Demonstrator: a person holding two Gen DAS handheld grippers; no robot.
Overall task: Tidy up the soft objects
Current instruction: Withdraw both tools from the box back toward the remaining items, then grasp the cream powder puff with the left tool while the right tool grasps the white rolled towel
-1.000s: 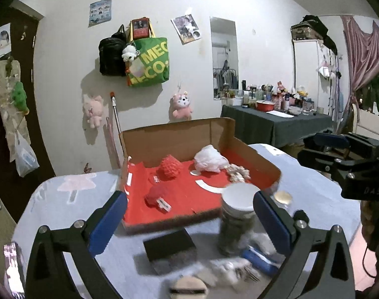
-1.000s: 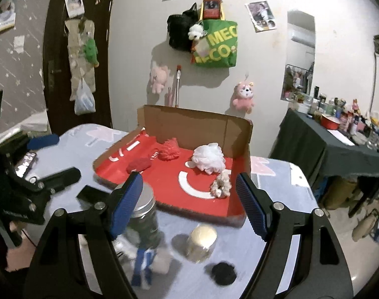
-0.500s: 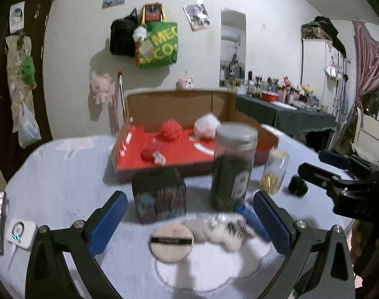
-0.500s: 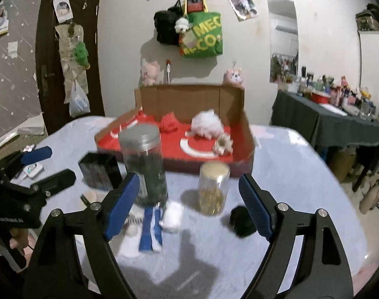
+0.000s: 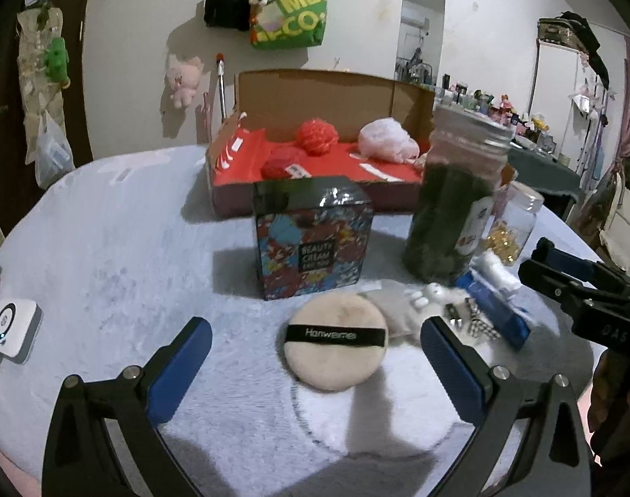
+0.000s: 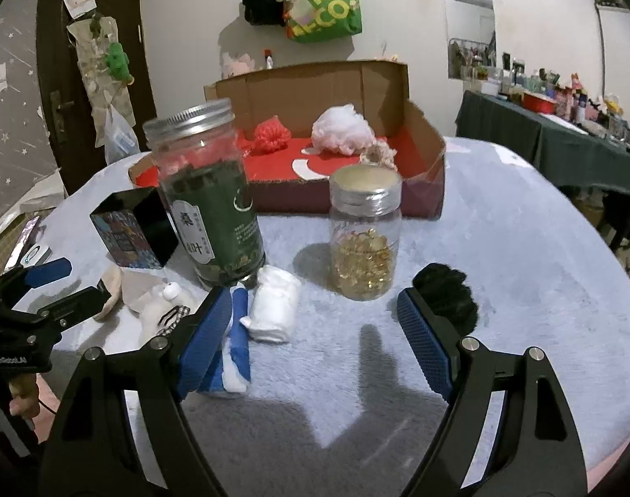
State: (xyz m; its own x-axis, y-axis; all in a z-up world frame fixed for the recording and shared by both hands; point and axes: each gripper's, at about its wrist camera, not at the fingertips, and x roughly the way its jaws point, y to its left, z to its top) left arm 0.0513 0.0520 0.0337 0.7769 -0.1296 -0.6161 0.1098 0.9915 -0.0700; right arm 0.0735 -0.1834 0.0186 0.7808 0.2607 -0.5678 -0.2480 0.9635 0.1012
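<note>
A round cream powder puff (image 5: 335, 341) with a black band lies on the table just ahead of my open, empty left gripper (image 5: 315, 368). A small white plush (image 5: 414, 304) and a blue-and-white cloth (image 6: 236, 343) lie beside it. A white rolled cloth (image 6: 273, 308) and a black fluffy scrunchie (image 6: 449, 296) lie in front of my open, empty right gripper (image 6: 315, 331). The cardboard box (image 5: 335, 95) with a red lining holds a red pouf (image 5: 317, 136), a red puff (image 5: 279, 163) and a white pouf (image 6: 343, 132).
A patterned cube box (image 5: 312, 236), a tall green jar (image 6: 209, 203) and a small jar of gold capsules (image 6: 364, 240) stand between the grippers and the cardboard box. A white device (image 5: 10, 329) lies at the table's left edge. A dark table (image 6: 563, 141) stands at the right.
Both grippers have come down and back toward the table's near edge. The view now looks low across the soft items instead of down into the box. Both stay open.
</note>
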